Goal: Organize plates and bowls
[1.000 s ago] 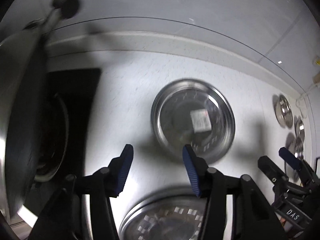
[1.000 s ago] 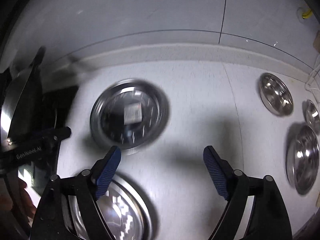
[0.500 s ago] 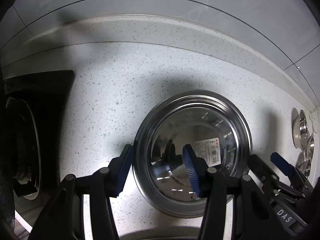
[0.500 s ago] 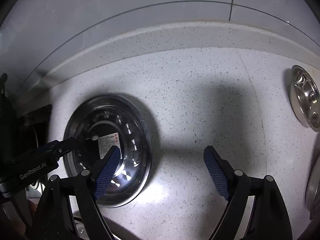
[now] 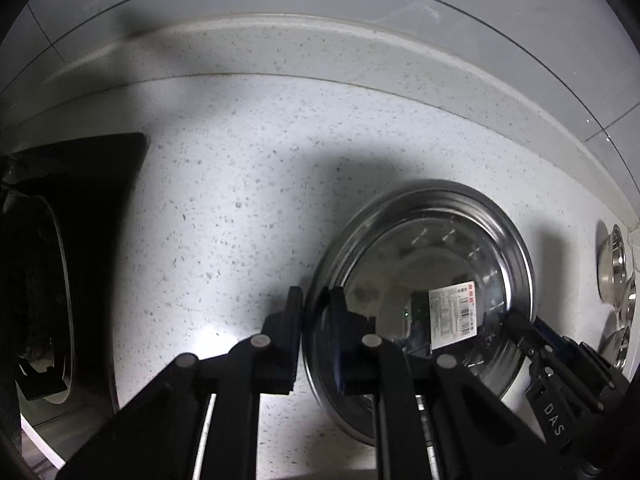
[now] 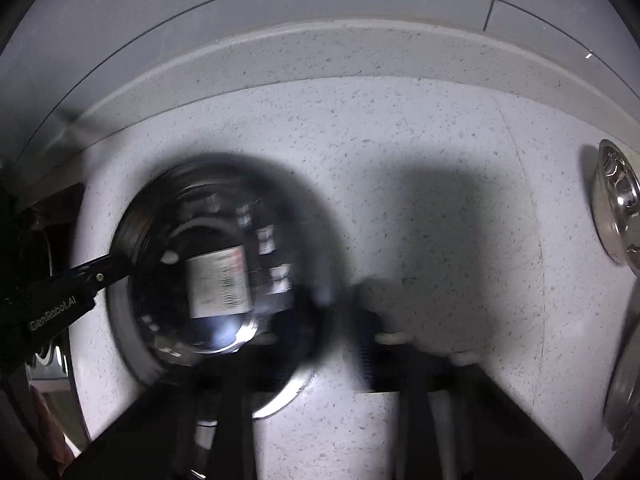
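A round steel plate with a white barcode label lies on the speckled white counter. My left gripper straddles its left rim; the jaws are closing, one finger outside and one inside, pads against the rim. In the right wrist view the same plate is blurred. My right gripper is closing over its right rim, one finger inside the plate and one outside. Each gripper also shows in the other's view: the right gripper clamped on the far rim, the left gripper on the left rim.
A black stove top borders the counter on the left. Small steel bowls stand at the far right; a steel bowl and another steel dish lie there. A raised counter ridge and tiled wall run behind.
Both grippers came down onto the labelled plate. Their jaws went from wide open to closed over its opposite rims. The plate now looks larger and blurred in the right view.
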`<state>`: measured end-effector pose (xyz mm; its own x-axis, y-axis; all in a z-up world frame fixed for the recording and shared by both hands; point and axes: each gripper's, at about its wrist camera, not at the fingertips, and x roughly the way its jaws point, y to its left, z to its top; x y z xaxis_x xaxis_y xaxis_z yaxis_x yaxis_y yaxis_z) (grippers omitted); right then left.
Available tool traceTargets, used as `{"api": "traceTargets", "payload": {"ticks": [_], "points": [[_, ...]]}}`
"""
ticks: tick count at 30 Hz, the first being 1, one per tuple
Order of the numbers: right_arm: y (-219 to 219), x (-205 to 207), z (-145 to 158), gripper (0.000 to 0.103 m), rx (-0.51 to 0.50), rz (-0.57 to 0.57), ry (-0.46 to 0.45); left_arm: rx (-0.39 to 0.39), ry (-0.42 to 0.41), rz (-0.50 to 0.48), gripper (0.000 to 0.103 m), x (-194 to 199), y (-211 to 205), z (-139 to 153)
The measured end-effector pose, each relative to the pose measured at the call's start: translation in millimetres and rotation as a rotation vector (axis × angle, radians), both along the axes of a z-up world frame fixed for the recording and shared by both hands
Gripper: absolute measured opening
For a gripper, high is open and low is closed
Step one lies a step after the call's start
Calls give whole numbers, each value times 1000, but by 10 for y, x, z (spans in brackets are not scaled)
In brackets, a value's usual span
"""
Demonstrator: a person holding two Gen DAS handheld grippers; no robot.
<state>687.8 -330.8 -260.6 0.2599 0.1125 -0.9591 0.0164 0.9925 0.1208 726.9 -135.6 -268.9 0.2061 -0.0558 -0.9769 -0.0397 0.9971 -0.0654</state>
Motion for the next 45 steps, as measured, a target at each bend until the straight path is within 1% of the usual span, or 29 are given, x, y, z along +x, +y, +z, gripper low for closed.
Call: {"api": "traceTargets", "payload": {"ticks": [3, 6, 10, 12, 16, 22, 23, 27, 32, 36, 39, 45], "points": [[52, -26, 14, 12, -26, 12, 7, 25, 1, -34, 12, -41, -60, -11], [50, -86, 15, 12, -30, 9, 9, 15, 13, -40, 12, -89, -78, -11], [113, -174, 67, 12, -42, 11, 2, 27, 2, -53, 12, -160, -114, 57], [147, -245, 136, 12, -55, 17, -13, 27, -7, -52, 12, -221, -119, 136], [123, -433, 298, 12, -49, 14, -33, 33, -37, -63, 12, -384, -114, 319], [213, -834, 538, 12, -51, 21, -62, 42, -69, -97, 12, -795, -6, 596], [142, -942, 611, 12, -51, 25, -67, 40, -73, -102, 12, -886, 14, 624], [197, -1259, 710, 12, -56, 32, -79, 36, -78, -115, 12, -1190, 177, 632], [279, -1648, 705, 12, -52, 30, -73, 39, -75, -131, 12, -1540, 283, 633], [317, -1832, 655, 12, -57, 30, -61, 41, -67, -139, 12, -1663, 337, 523], [353, -1995, 633, 12, -58, 33, -52, 39, -59, -144, 12, -1804, 376, 504], [402, -2136, 573, 12, -57, 33, -39, 51, -53, -158, 12, -2002, 419, 429]]}}
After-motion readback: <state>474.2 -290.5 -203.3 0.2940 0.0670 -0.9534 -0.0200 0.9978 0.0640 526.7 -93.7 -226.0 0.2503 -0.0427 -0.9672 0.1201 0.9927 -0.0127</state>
